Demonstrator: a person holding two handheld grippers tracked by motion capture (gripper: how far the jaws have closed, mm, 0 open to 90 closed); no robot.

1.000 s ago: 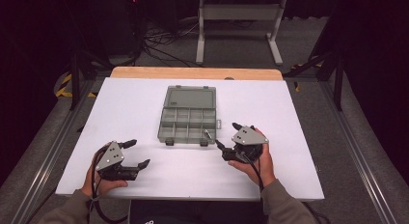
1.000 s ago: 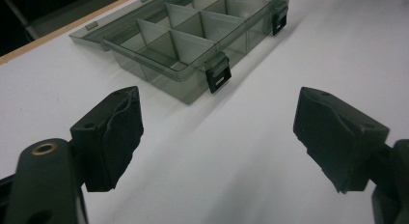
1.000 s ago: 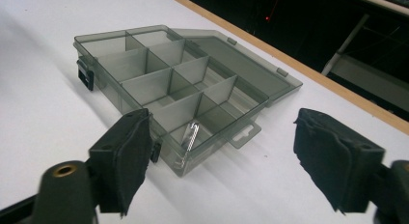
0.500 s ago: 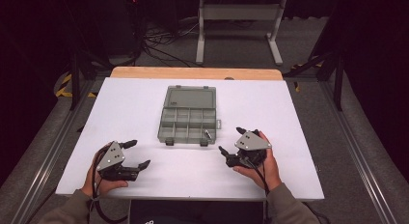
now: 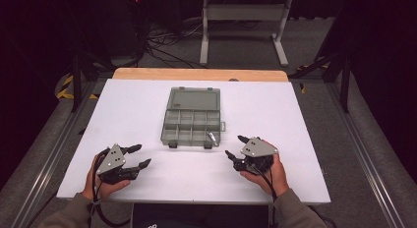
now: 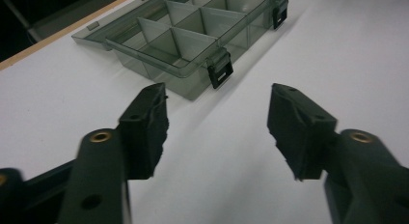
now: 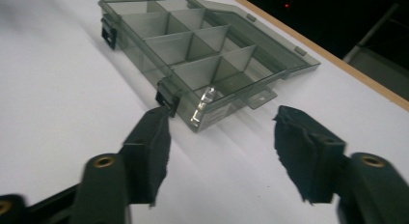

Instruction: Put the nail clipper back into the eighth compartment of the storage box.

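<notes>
The open box (image 5: 192, 122) lies on the desk (image 5: 295, 120), ahead of both claws and between them. It sits ahead and to the right of the left claw (image 5: 140, 156), and ahead and to the left of the right claw (image 5: 235, 146). Its lid (image 5: 193, 98) lies flat on the far side, away from the claws. The two latches (image 6: 220, 73) face the claws. A small metal part (image 5: 212, 136) lies in the near corner compartment, closest to the right claw. Both claws rest near the front edge of the desk, well apart.
</notes>
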